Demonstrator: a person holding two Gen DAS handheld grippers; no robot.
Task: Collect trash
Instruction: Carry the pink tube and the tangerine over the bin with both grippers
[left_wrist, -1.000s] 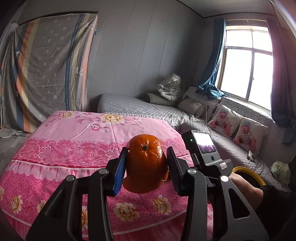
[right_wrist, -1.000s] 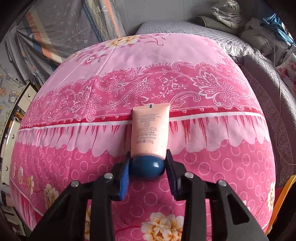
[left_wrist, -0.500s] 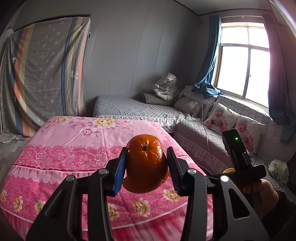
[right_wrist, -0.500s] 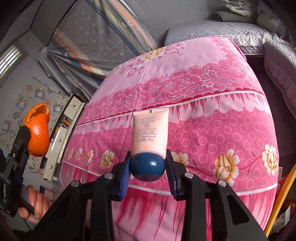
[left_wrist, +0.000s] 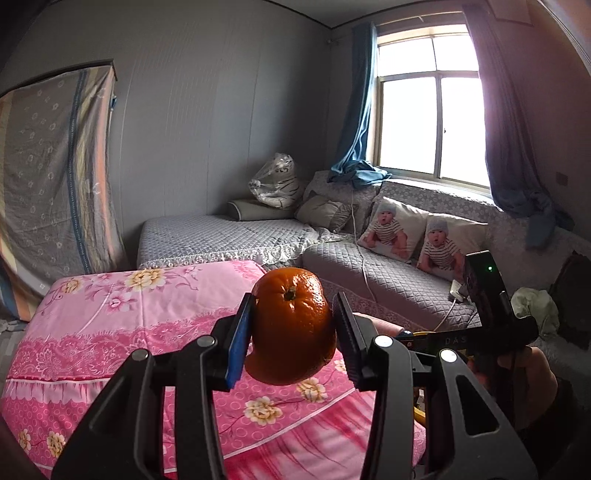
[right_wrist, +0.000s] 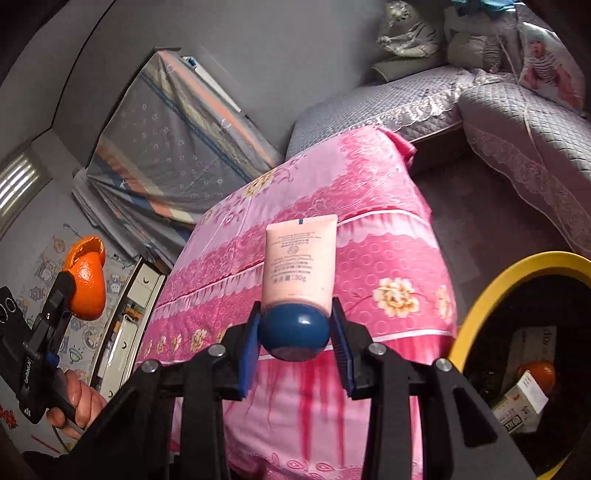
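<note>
My left gripper (left_wrist: 293, 334) is shut on an orange peel (left_wrist: 293, 325) shaped like a hollow orange, held in the air above the pink floral bed (left_wrist: 110, 321). It also shows at the left of the right wrist view (right_wrist: 86, 284). My right gripper (right_wrist: 295, 332) is shut on the blue cap of a pink cream tube (right_wrist: 299, 258), held off the bed's right side. A bin with a yellow rim (right_wrist: 491, 291) stands at the lower right and holds a carton (right_wrist: 524, 402) and an orange piece (right_wrist: 539, 373).
A grey quilted sofa (left_wrist: 388, 269) with two baby-print cushions (left_wrist: 417, 229) runs along the window wall. A grey daybed (left_wrist: 214, 236) stands behind the pink bed. A striped cloth (left_wrist: 51, 177) covers a rack at left. Bare floor (right_wrist: 480, 221) lies between bed and sofa.
Both grippers have lifted away from the bed and swung right, each still holding its item. The yellow-rimmed bin has come into the right wrist view.
</note>
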